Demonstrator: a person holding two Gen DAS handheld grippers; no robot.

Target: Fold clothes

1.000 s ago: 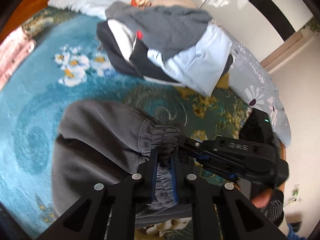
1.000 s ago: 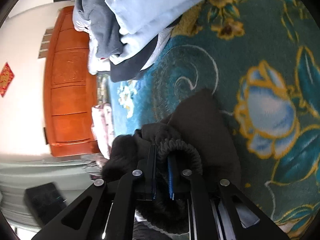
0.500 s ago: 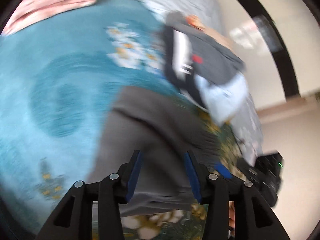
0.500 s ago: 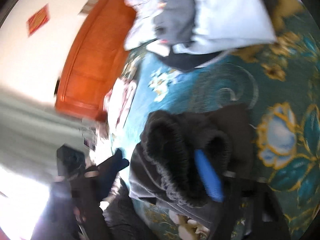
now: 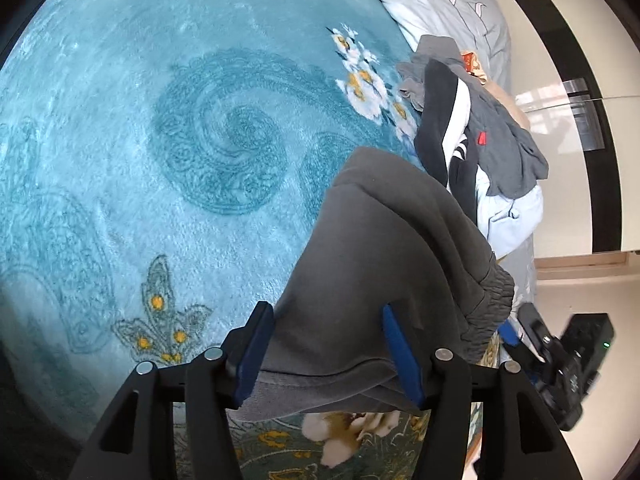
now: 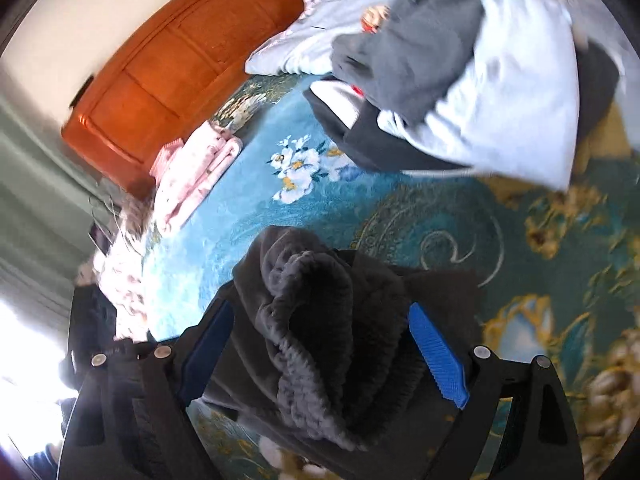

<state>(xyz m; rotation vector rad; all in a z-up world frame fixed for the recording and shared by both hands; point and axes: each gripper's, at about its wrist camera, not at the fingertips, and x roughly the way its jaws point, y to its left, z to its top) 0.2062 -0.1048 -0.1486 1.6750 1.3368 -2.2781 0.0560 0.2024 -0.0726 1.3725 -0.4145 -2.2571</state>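
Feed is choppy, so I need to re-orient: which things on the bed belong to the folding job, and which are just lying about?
Job:
- grey sweatpants, between the open fingers of the left gripper and the right gripper
- pile of unfolded clothes

Lying about:
- teal floral blanket
- pink folded cloth
- wooden headboard

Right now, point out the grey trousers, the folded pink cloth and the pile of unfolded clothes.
grey trousers [image 5: 384, 264], left wrist view, on the flat leg fabric.
folded pink cloth [image 6: 192, 176], right wrist view, on its top.
pile of unfolded clothes [image 6: 520, 92], right wrist view, on the pale blue garment.
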